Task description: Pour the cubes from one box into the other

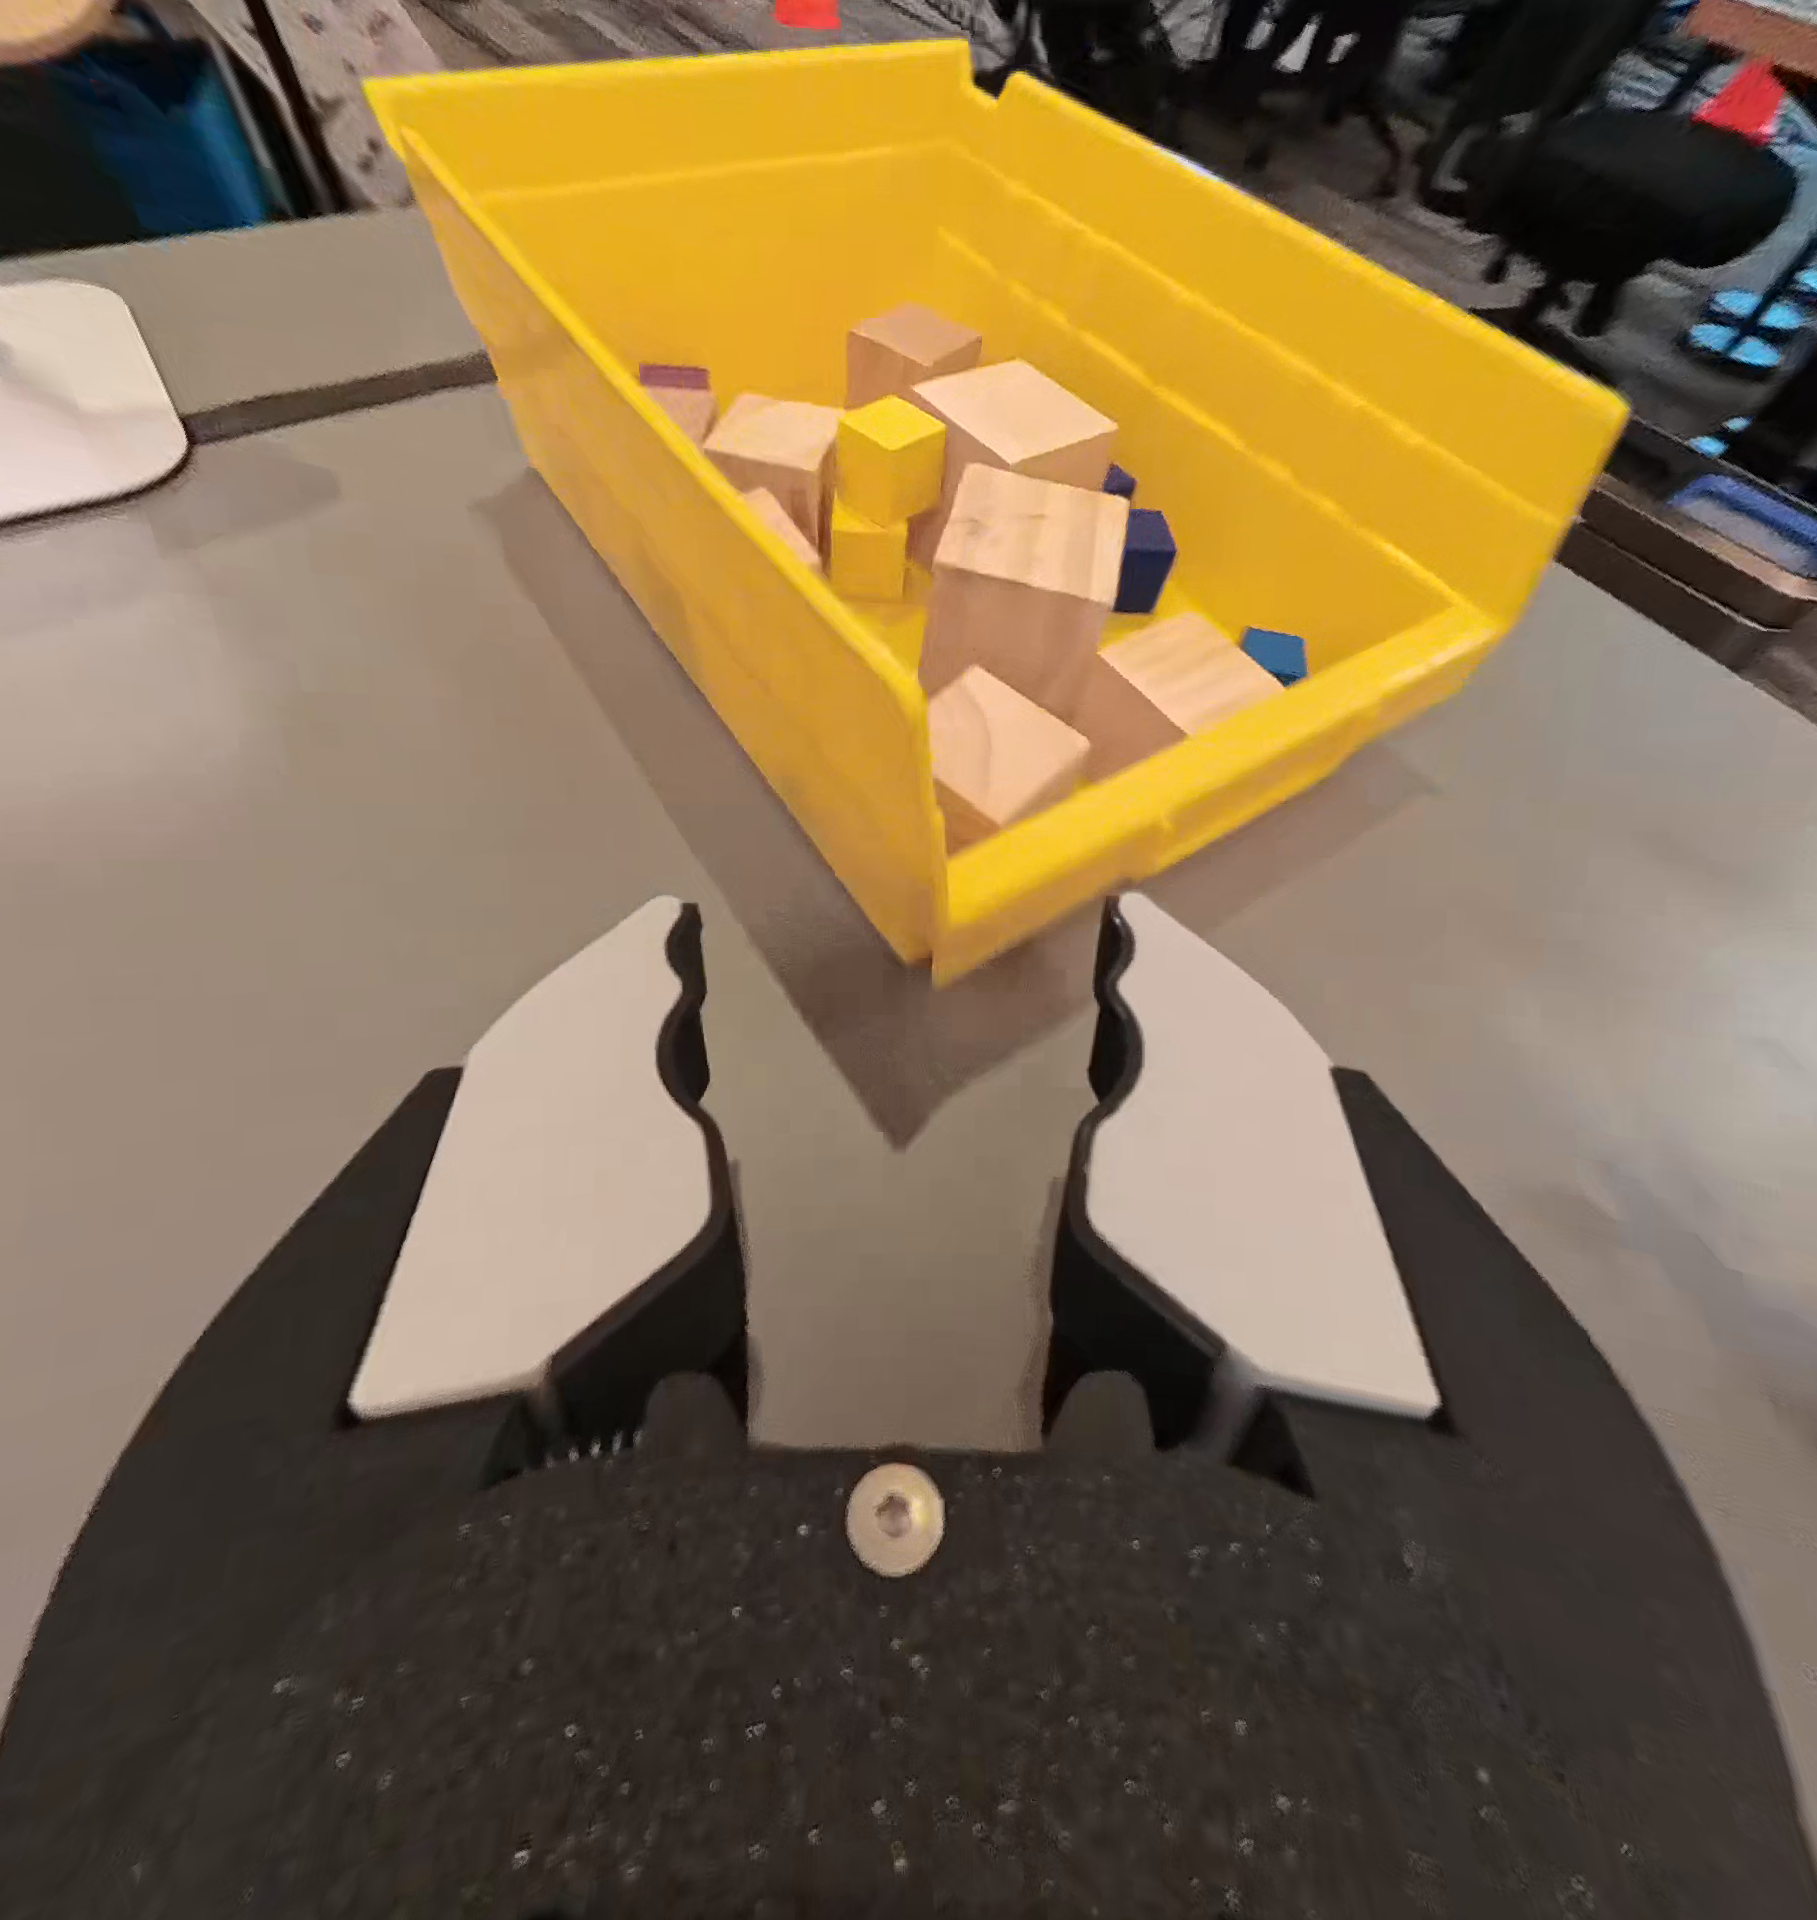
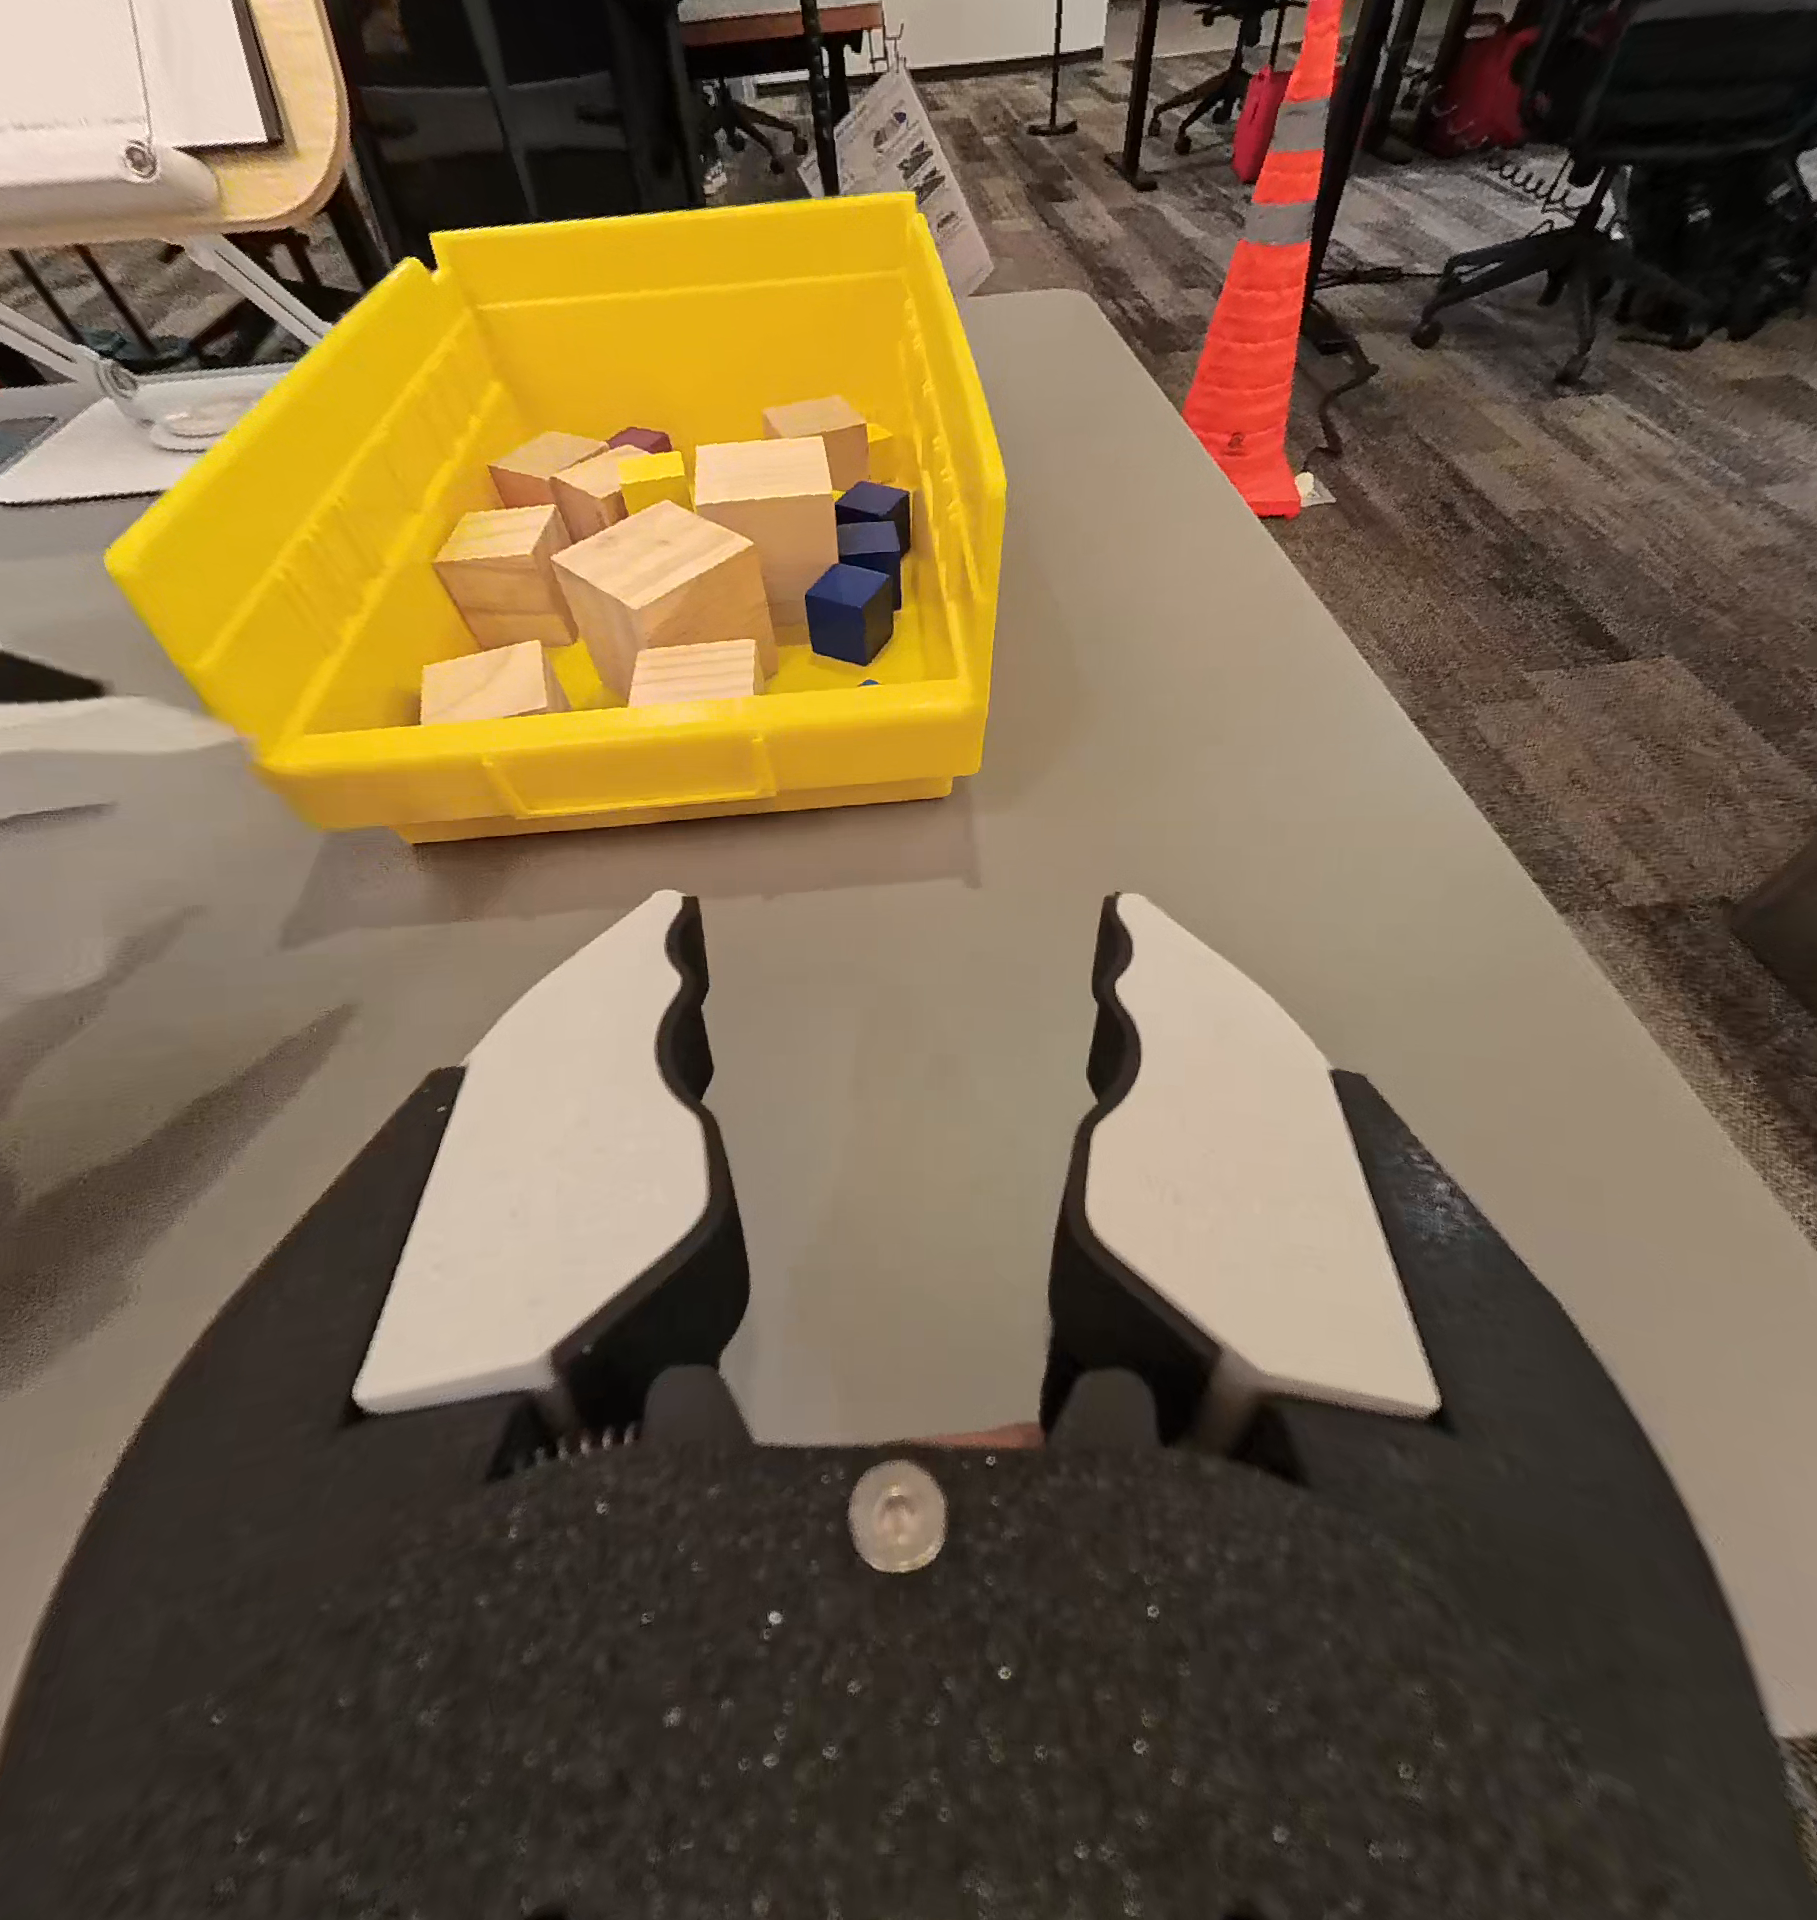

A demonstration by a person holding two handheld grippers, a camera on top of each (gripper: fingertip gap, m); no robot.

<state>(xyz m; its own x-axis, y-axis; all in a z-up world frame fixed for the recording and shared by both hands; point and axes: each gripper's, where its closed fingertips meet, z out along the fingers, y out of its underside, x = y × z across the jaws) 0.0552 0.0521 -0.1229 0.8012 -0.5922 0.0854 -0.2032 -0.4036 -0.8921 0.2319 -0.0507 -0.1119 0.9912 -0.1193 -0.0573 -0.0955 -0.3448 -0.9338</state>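
Here the yellow box (image 2: 613, 764) of cubes (image 2: 665, 587) sits flat on the grey counter (image 2: 1143, 831), its long axis running away from the right claw (image 2: 899, 914), low front wall nearest. Both claws hover spread and empty: the right one before the box, the left claw (image 1: 899, 914) at its near corner.

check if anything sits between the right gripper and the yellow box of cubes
Nothing visible does. Only bare grey table lies between the open right gripper and the front wall of the yellow box. The left gripper sits off by the box's left corner, outside that path.
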